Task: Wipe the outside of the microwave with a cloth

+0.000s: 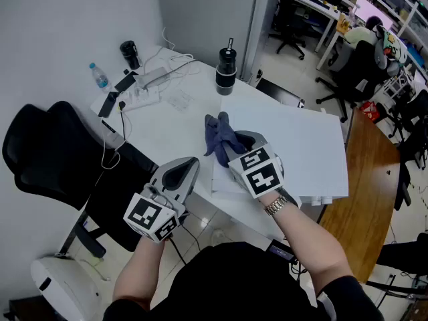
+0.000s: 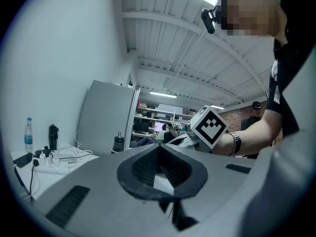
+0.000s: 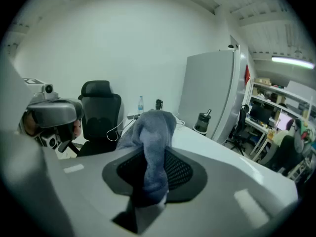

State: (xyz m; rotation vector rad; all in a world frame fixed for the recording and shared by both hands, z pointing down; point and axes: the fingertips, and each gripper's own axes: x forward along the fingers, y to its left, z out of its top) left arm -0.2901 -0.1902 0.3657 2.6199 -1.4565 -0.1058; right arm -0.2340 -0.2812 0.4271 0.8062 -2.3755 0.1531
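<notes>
The cloth (image 1: 219,134) is a blue-grey rag, bunched up and clamped between the jaws of the right tongs (image 1: 234,146). It sits over the near left corner of a white flat-topped box that I take to be the microwave (image 1: 287,146), on the white table (image 1: 167,122). In the right gripper view the cloth (image 3: 155,142) rises in a soft lump out of the right tongs (image 3: 150,181) and flops forward, so it looks light, limp and thick enough to cushion. It will not hold a shape, and nothing about it can break. The grip seems sensible: a fat fold is pinched near the middle, with loose fabric left beyond the tips to meet the surface. A thinner pinch near an edge would likely slip free when dragged. The microwave looks hard, smooth and a little glossy, so the cloth should slide easily over it. It probably weighs enough to stay put under light strokes, though firm sideways pushes might shift it. The left tongs (image 1: 188,167) hang off the table's near edge with their jaws together on nothing, which the left gripper view (image 2: 160,174) confirms, so they are free to steady the box if needed.
</notes>
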